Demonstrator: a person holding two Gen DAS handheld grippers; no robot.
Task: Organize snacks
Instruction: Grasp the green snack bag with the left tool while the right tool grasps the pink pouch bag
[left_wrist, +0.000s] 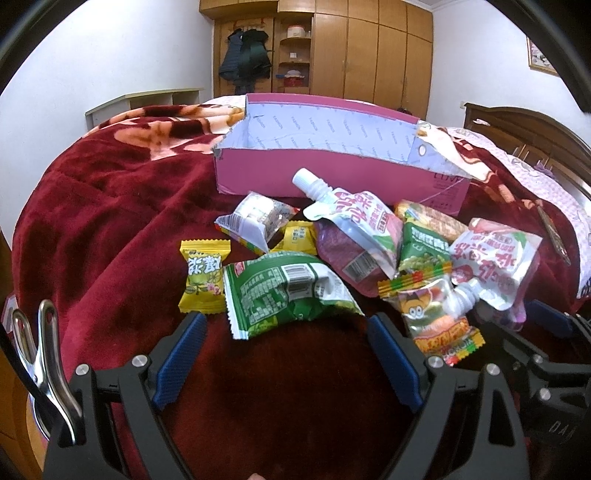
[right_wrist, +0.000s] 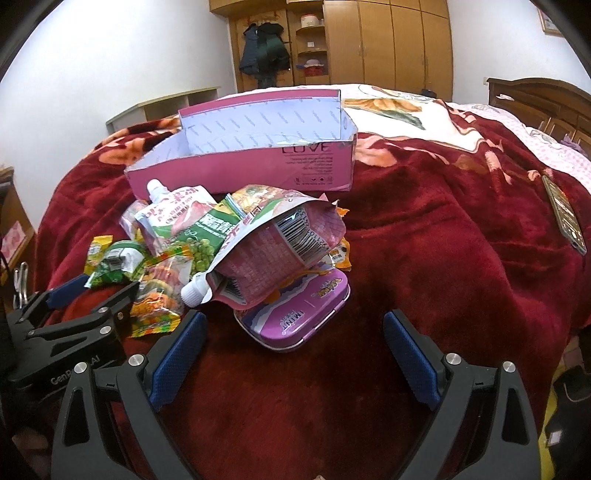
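Left wrist: left claw (left_wrist: 286, 328) gapes wide, facing green packet (left_wrist: 284, 293).

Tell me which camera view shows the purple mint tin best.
The right wrist view shows it best: the purple mint tin lies just ahead of the open right tongs, its lid and print visible, with a spouted pouch overlapping its far edge. In the left wrist view, I cannot find the tin; the snack pile hides that spot.
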